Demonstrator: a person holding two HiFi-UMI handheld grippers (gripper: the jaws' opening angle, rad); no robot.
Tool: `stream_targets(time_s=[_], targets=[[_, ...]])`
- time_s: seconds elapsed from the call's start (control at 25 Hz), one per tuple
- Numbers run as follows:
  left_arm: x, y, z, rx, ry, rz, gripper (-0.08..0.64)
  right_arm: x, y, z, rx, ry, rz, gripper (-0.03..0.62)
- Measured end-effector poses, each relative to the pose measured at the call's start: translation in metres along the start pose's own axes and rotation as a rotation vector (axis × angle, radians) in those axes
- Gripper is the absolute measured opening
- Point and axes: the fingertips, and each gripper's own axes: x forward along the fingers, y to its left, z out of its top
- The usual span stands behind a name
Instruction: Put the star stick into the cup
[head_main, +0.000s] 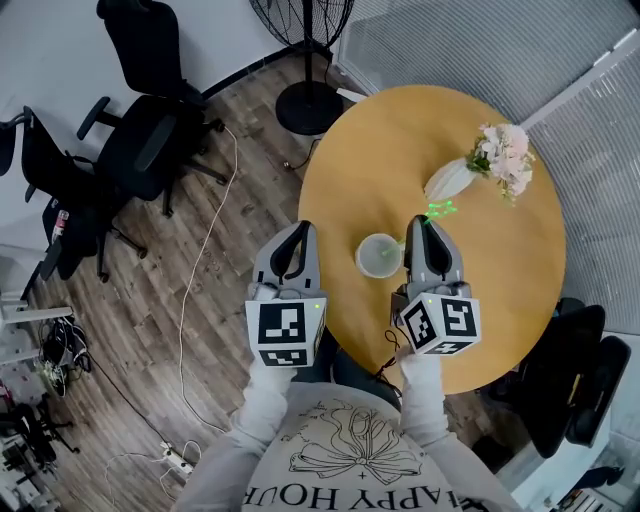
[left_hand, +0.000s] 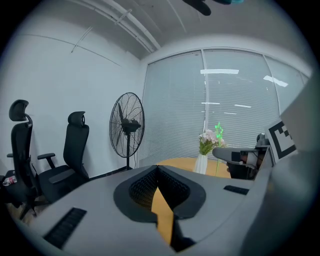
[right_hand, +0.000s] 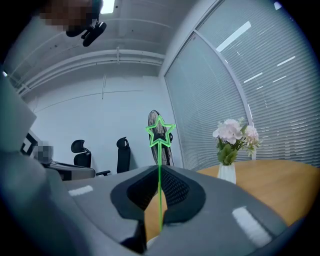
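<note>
A thin green stick topped with an outlined star (right_hand: 160, 132) stands upright between the jaws of my right gripper (right_hand: 159, 171), which is shut on it. From the head view the star stick (head_main: 440, 210) pokes out past the right gripper (head_main: 426, 224), which hovers over the round wooden table (head_main: 500, 280). A pale translucent cup (head_main: 379, 255) stands upright just left of that gripper. My left gripper (head_main: 299, 230) hangs beyond the table's left edge, over the floor. It is shut (left_hand: 158, 169) with nothing in it. The left gripper view also catches the star stick (left_hand: 218, 130).
A white vase of pink flowers (head_main: 497, 160) lies toward the table's far right; it also shows as the vase (right_hand: 227, 172). A standing fan (head_main: 310, 100) is beyond the table. Black office chairs (head_main: 150, 120) and floor cables (head_main: 195, 290) are at the left.
</note>
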Motion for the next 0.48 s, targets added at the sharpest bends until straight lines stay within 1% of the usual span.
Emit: stream_targets(time_s=[0.08,0.28,0.48], targets=[[0.005,-0.002,-0.002,-0.009,0.005,-0.015,0.006,0.001,-0.002,-0.004,0.000,0.009,-0.002,0.025],[0.012,-0.009,-0.015,-0.023,0.042,-0.026,0.006,0.004,-0.005,-0.018,-0.005,0.041,0.005,0.025],[0.020,-0.014,-0.030,-0.034,0.075,-0.024,0.006,0.010,-0.012,-0.038,0.010,0.084,0.021,0.025]])
